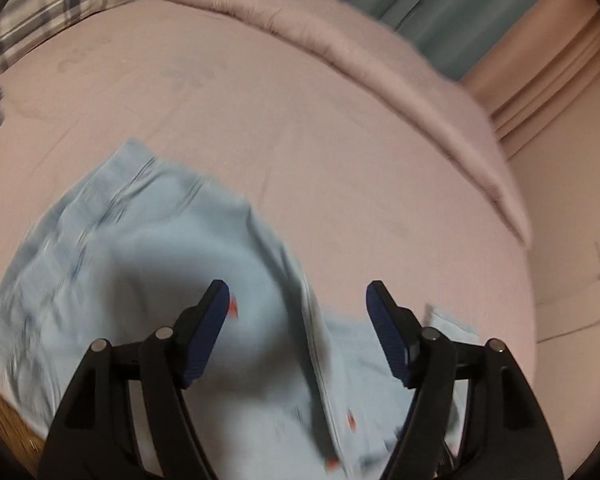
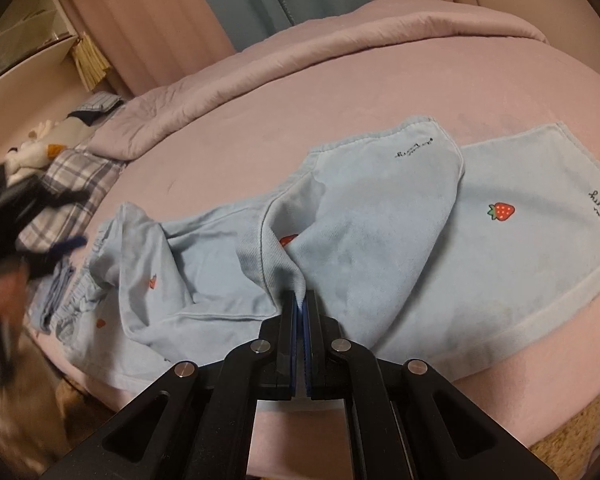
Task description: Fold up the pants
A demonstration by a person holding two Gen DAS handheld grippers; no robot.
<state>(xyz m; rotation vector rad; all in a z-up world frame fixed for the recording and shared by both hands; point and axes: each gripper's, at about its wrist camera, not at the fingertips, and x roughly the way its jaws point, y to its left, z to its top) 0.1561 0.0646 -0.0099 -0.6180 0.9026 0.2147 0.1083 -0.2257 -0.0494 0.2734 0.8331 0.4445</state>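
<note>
**Ana:** Right wrist view first: where do the pants (image 2: 340, 240) lie?

**Ben:** Spread across the pink bed (image 2: 260, 128), both leg hems at the far right, the waistband bunched at the left edge. One leg is partly draped over the other.

**Ana:** And the right tool (image 2: 299, 300)?

**Ben:** Pressed together on a raised ridge of fabric near the middle of the pants. The cloth tents up into it.

**Ana:** The left tool (image 1: 298, 300)?

**Ben:** Its jaws stand apart over the waist end, nothing between the pads. That view is blurred, so I can't say whether it touches the cloth.

**Ana:** How will this fabric handle?

**Ben:** Light, soft and limp, I'd judge; it sags and wrinkles wherever unsupported. A pinch holds only a small bit, so grip seams, hems or the waistband, where layers are thicker.
</note>
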